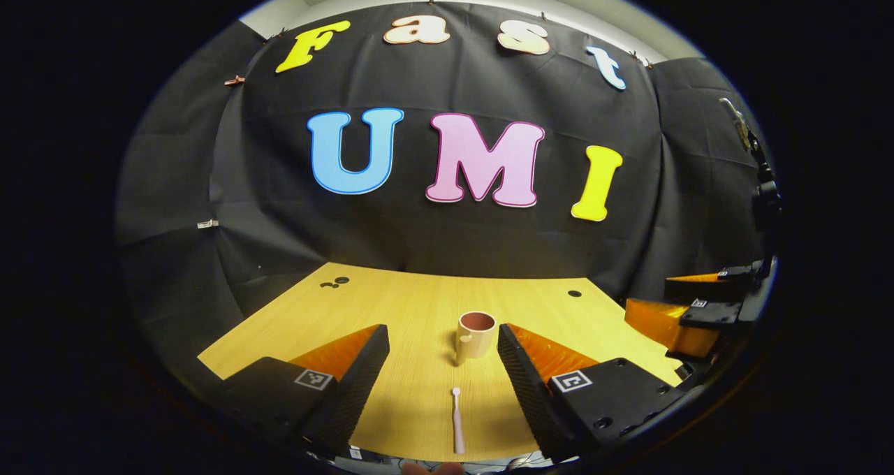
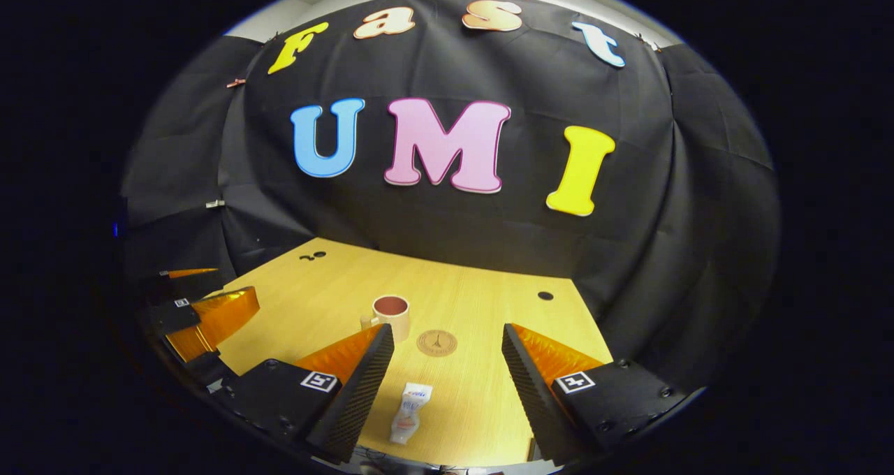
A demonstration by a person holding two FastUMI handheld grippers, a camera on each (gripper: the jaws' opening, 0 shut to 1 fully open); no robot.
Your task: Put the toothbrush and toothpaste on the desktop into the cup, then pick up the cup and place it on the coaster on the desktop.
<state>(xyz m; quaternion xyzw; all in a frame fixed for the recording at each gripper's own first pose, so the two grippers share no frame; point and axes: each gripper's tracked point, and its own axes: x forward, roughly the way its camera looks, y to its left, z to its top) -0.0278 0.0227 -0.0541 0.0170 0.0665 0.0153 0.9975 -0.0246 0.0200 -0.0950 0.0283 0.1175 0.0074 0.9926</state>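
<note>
In the left gripper view, the left gripper (image 1: 441,363) is hanging above the near edge of the table (image 1: 391,307) with its fingers (image 1: 356,384) standing wide apart and gripping nothing. The toothbrush (image 1: 457,422) is lying flat between them on the wood, head pointing away toward the cup (image 1: 475,334). It is looking light, thin and stiff; being so slim and low on the table, it is likely asking for a pinch across the middle of the handle, where it is thickest, so it is not pivoting out of the pads.

In the right gripper view, the right gripper (image 2: 447,370) is likewise spread open and empty, with the toothpaste (image 2: 412,404) lying flat between its fingers (image 2: 360,388) near the table's front. The tube is looking soft and partly squeezed, so a firm grip may be denting it; taking it across the body near the stiffer cap end is probably the safer choice.

Farther out, the round coaster (image 2: 437,343) is sitting just beside the cup, which is standing upright with its handle facing the camera side. The cup seems rigid, light and smooth, possibly slippery; its rim or handle is offering the surest hold. Nothing is in it yet, so the task is appearing to be at its start. The other gripper is showing at the far side edge of each view.
</note>
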